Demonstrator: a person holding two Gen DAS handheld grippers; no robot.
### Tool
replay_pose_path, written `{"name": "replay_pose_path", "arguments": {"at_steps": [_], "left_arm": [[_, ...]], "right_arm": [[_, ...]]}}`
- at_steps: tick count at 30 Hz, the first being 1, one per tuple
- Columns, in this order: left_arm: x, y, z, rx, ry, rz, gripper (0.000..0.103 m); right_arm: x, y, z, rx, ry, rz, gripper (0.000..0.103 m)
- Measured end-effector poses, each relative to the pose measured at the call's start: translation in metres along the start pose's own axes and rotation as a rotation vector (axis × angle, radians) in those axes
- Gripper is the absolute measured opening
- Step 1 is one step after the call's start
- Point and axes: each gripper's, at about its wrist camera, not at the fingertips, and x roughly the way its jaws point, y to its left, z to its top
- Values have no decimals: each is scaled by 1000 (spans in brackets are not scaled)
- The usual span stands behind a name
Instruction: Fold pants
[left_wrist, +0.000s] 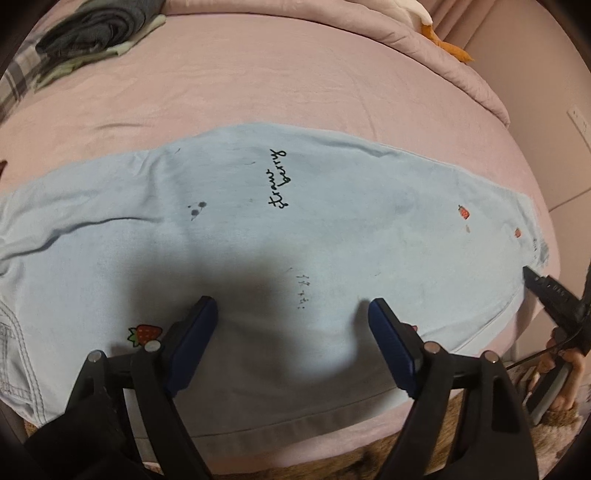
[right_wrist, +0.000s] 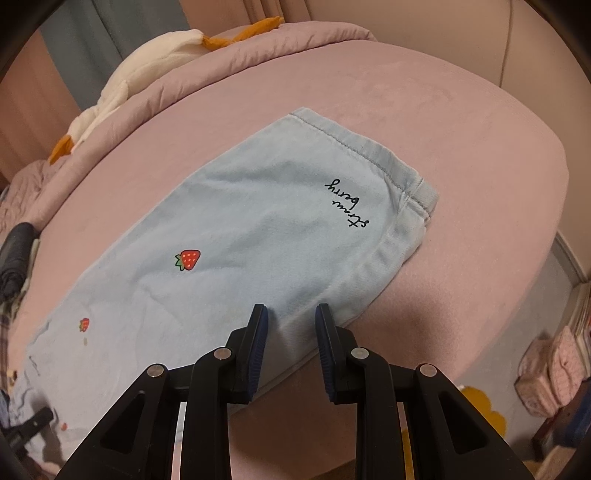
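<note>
Right wrist: soft pale-blue denim pants (right_wrist: 258, 236), flat, stitched hem.

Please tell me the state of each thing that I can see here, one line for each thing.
left gripper: open, above the pants, holding nothing.
right gripper: open, at the near edge of the pants close to the hem.
pants: laid flat on the bed, legs together.

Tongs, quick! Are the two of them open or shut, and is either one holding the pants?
Left tongs: open wide above the light blue pants, holding nothing.
Right tongs: open, over the pants' leg end, holding nothing.
</note>
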Motion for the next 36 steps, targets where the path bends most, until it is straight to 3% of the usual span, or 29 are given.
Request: {"name": "replay_pose_path", "arguments": {"at_steps": [6,16,20,25,32,36], "left_arm": [[-3,-1,-11,23,-57,30,84],[-14,14,-26,-32,-96,-23,83],[-14,5,-25,-30,-95,-9,83],[-18,7,-23,-61,-82,-15,83],[-32,9,-17,-129,-90,-56,85],[-43,6,-11,-112,-122,-43,87]], "right_arm": [[-4,-8,-8,8,-18,42,25],[-7,-12,-10,34,-15,65,27],[-11,-17,-7,46,18,68,45],[-26,-33,-1,76,-32,5,58],[-26,-79,15,208,-84,-7,88],[-15,-90,19,239,-72,63,89]]}}
